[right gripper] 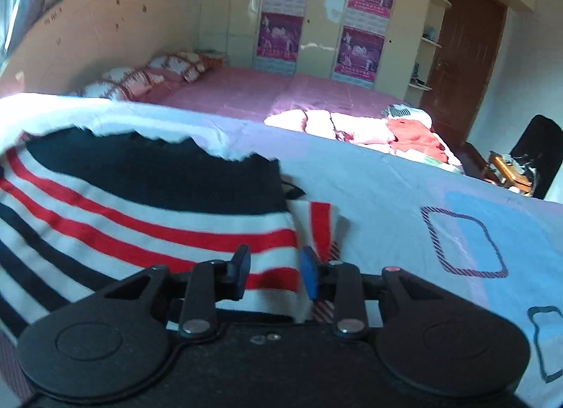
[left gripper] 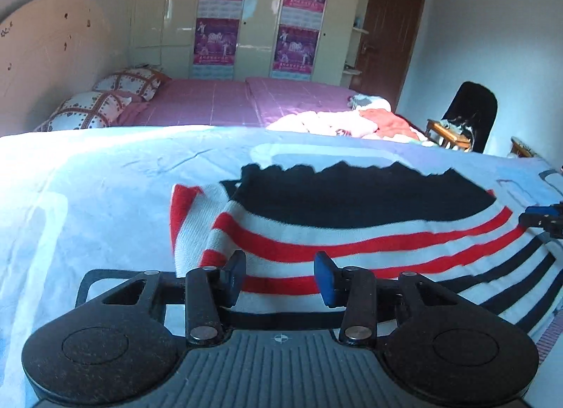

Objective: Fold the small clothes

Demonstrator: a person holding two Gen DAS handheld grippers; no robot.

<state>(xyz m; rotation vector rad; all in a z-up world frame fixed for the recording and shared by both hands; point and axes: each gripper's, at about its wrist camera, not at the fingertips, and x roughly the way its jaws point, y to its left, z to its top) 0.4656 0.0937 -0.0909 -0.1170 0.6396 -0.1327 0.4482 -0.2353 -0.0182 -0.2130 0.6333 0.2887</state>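
A small knit sweater [left gripper: 352,228] with red, white and navy stripes lies flat on the pale blue bed sheet [left gripper: 88,204]. My left gripper [left gripper: 279,276] is open, its jaws straddling the sweater's near hem at its left corner. My right gripper [right gripper: 274,272] is open too, jaws apart over the near hem at the right corner of the sweater [right gripper: 140,218]. The right gripper's blue pads also show at the right edge of the left wrist view [left gripper: 545,218]. A folded-in sleeve [right gripper: 322,225] shows beside the right corner.
A pile of other clothes [left gripper: 352,123] lies beyond the sheet on the pink bedspread [left gripper: 218,101]. Pillows [left gripper: 105,101] sit at the headboard. A dark chair [left gripper: 471,115] and small wooden table stand at the right near the door.
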